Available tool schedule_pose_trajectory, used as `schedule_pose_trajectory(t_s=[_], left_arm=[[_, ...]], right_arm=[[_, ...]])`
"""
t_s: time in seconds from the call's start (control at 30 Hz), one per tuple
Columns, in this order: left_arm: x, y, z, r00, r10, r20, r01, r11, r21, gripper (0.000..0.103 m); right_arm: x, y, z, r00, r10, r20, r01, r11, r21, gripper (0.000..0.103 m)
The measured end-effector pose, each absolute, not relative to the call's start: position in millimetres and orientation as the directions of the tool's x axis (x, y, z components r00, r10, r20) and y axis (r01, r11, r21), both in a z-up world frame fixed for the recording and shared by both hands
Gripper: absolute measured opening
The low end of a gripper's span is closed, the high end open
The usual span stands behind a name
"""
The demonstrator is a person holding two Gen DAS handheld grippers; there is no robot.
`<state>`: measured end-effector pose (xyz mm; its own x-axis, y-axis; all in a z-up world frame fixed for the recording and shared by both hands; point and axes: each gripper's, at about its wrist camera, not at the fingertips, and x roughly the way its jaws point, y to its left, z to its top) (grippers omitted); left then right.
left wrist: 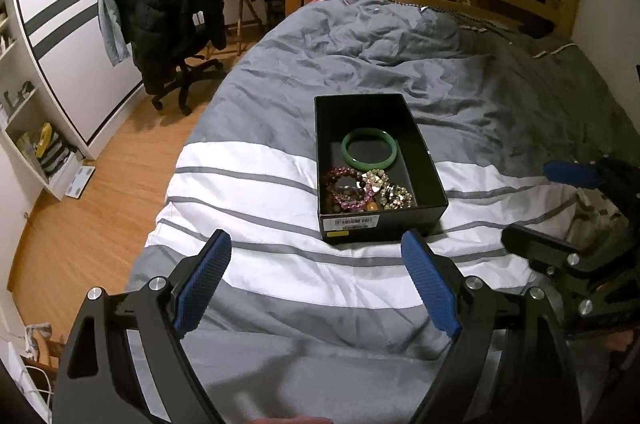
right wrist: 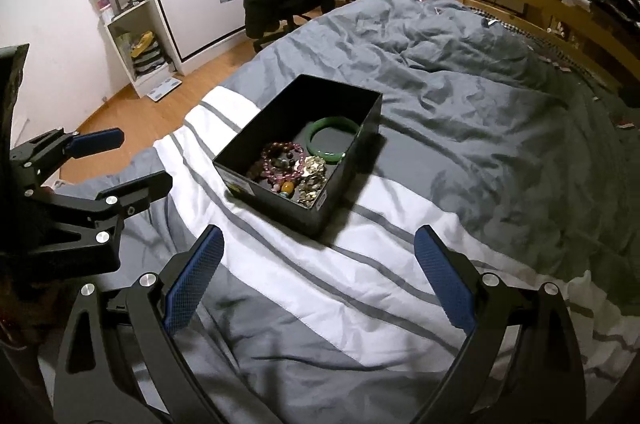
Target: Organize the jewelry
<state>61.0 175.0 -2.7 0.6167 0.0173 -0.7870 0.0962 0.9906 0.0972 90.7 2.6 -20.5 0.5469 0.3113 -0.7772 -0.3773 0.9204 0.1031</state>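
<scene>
Evidently done or between picks, both the left gripper [left wrist: 316, 256] and right gripper [right wrist: 320, 252] hover spread apart and empty, the black box [left wrist: 430, 179] just ahead already holding the green bangle [left wrist: 370, 153] and beaded bracelets [left wrist: 344, 189].

1. A bed [left wrist: 400, 55] fills the middle and right of both views, covered by a rumpled grey duvet [right wrist: 460, 71] with broad white bands and thin grey stripes across its lower part
2. A black open box [left wrist: 436, 201] sits directly on the duvet at frame centre, straddling the grey area and the upper white band
</scene>
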Motion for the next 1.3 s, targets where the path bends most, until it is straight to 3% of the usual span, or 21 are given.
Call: schedule_pose_trajectory(t_s=[1.3], left_arm=[[61.8,170.3,-7.3,0.604,0.025,-0.797,0.116,0.986,0.119,0.086]], right_arm=[[94.9,-14.0,-9.6,0.570,0.305,-0.763,-0.345,0.932,0.115,0.095]])
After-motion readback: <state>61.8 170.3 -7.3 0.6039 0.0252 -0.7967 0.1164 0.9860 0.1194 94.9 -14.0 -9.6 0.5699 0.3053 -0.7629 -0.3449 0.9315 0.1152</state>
